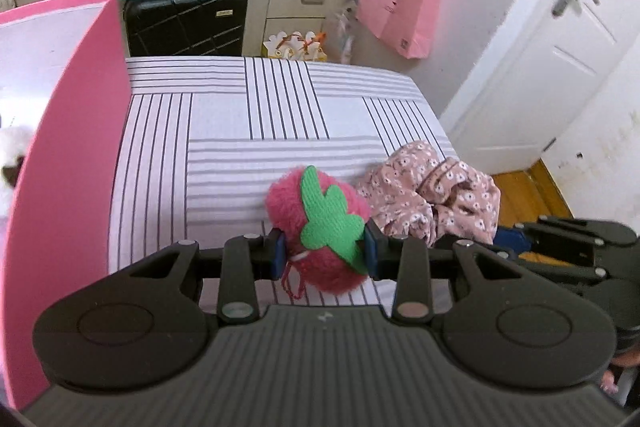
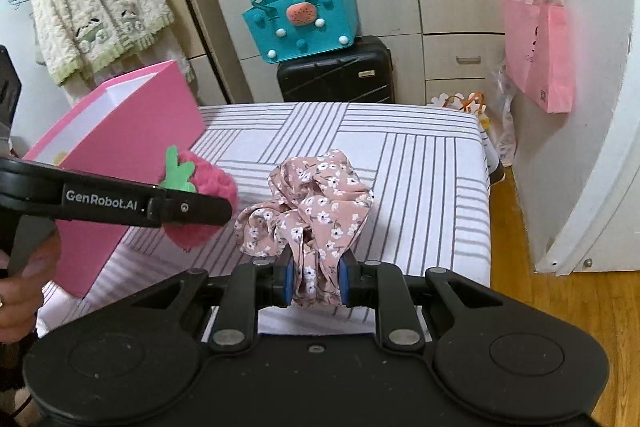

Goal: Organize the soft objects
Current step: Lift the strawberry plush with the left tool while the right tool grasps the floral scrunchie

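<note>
Left wrist view: the left gripper (image 1: 325, 254) has its jaws part way closed, and they squeeze a fluffy pink strawberry toy (image 1: 320, 227) between the two blue pads (image 1: 277, 254). The toy is round and furry, with a flat green leaf on top and a thin red string hanging under it. It is lifted a little above the striped bed (image 1: 240, 147). A big pink box (image 1: 76, 147) stands on the left of the bed, open at the top and white inside. Just to the right of the toy is a flowery pink cloth (image 1: 432, 195), all crumpled up. At the right edge the right gripper (image 1: 516, 237) shows from the side, and its tips reach the cloth.

Right wrist view: on the left a hand (image 2: 20, 287) holds the left gripper, whose black finger (image 2: 192, 209) crosses in front of the strawberry toy, close to the near wall of the pink box. In the middle, the right gripper (image 2: 316, 281) has its jaws closed tight on the flowery pink cloth. The bottom of the cloth is pinched thin between the blue pads, and the rest puffs out above them in soft folds with small white flowers. It is held over the near part of the bed.
</note>
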`<state>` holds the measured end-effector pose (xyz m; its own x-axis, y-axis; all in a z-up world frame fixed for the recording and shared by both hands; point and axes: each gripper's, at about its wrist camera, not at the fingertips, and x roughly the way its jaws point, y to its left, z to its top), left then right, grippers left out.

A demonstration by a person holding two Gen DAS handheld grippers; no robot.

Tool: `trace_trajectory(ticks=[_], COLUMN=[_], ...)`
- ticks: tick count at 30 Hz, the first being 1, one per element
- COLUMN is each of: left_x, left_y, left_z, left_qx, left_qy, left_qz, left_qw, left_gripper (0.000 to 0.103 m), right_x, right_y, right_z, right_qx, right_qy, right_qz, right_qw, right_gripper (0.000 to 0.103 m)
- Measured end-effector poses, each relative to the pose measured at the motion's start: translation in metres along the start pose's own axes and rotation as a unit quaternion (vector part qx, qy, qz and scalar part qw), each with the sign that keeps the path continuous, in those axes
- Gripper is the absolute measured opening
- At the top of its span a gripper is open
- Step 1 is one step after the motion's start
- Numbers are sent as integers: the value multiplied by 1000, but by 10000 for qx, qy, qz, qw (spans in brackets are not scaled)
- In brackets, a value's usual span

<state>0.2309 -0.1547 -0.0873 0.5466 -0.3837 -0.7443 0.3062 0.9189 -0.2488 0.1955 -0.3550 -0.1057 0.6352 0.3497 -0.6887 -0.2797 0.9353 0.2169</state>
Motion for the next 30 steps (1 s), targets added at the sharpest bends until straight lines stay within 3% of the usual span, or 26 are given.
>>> trace_trajectory(ticks=[7,17,23,26,30], left_x=[-23,-68,-96,-108,-132], left_y=[-4,0,18,30,40], left_z=[-26,-42,-42,-42,-41], left_qx=[320,734,694,462,588], left_qy=[304,431,719,1139,1220], left_qz=[-311,-673,-883,-1137,-922], left_qw=[9985,9941,9911,9859,9865], left_gripper=[35,35,35,35,35], right_x=[-20,-59,-71,-75,-82], right_y=[19,47,61,72,97], right_z=[-17,-30,-24,-14,2], right_qx=[-106,-286,-584,-679,-880], right_qy=[81,-12,218,444,620], right_qz=[175,476,646,927,1212], right_qw=[9998,9985,9960,9924,9868], right_gripper=[24,24,24,24,24])
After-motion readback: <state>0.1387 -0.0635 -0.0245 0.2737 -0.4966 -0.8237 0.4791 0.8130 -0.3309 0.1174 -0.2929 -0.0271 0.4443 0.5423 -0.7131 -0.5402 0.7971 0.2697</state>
